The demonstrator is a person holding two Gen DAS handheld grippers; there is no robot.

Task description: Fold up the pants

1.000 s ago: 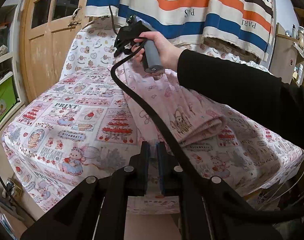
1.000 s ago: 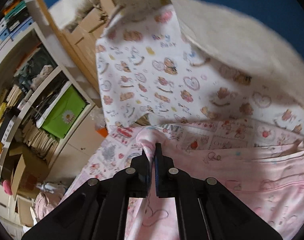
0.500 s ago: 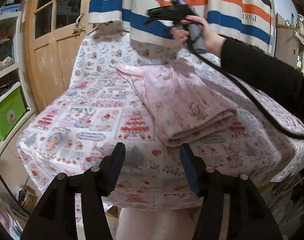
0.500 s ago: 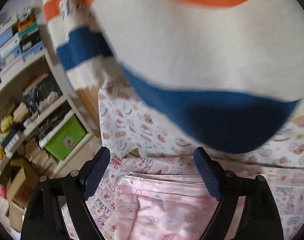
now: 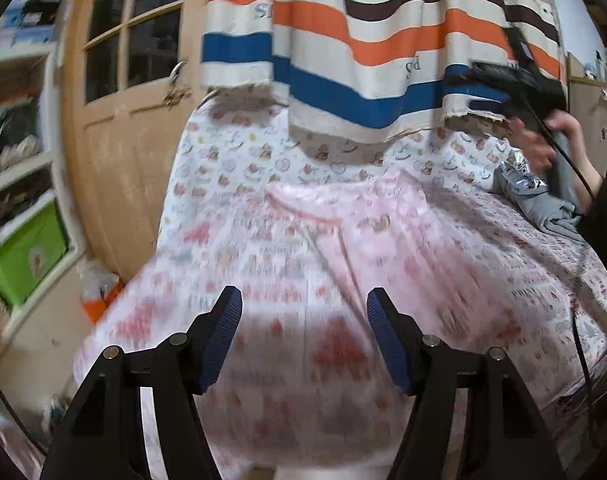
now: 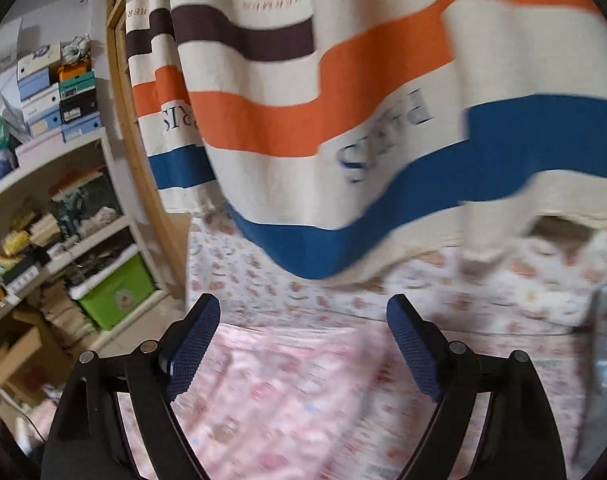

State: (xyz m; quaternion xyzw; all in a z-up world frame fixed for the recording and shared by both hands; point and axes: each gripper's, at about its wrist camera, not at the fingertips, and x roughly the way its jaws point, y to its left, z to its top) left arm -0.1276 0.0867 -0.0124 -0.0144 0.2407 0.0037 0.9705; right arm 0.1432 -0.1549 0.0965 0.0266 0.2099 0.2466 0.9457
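Observation:
The pink printed pants (image 5: 375,236) lie folded on the table's patterned cloth (image 5: 223,240), in the middle of the left wrist view. They also show blurred at the bottom of the right wrist view (image 6: 287,396). My left gripper (image 5: 303,312) is open and empty, raised above the table's near edge. My right gripper (image 6: 299,328) is open and empty, held above the pants' far end. It also shows in the left wrist view (image 5: 503,88), raised at the far right in the person's hand.
A striped orange, blue and brown curtain (image 5: 363,40) hangs behind the table. A grey garment (image 5: 543,204) lies at the table's far right. A wooden door (image 5: 115,120) and shelves with a green bin (image 5: 23,256) stand to the left.
Both grippers opened and let go of the pants, which now lie folded. The right gripper rose and moved right. The left gripper lifted away from the near edge.

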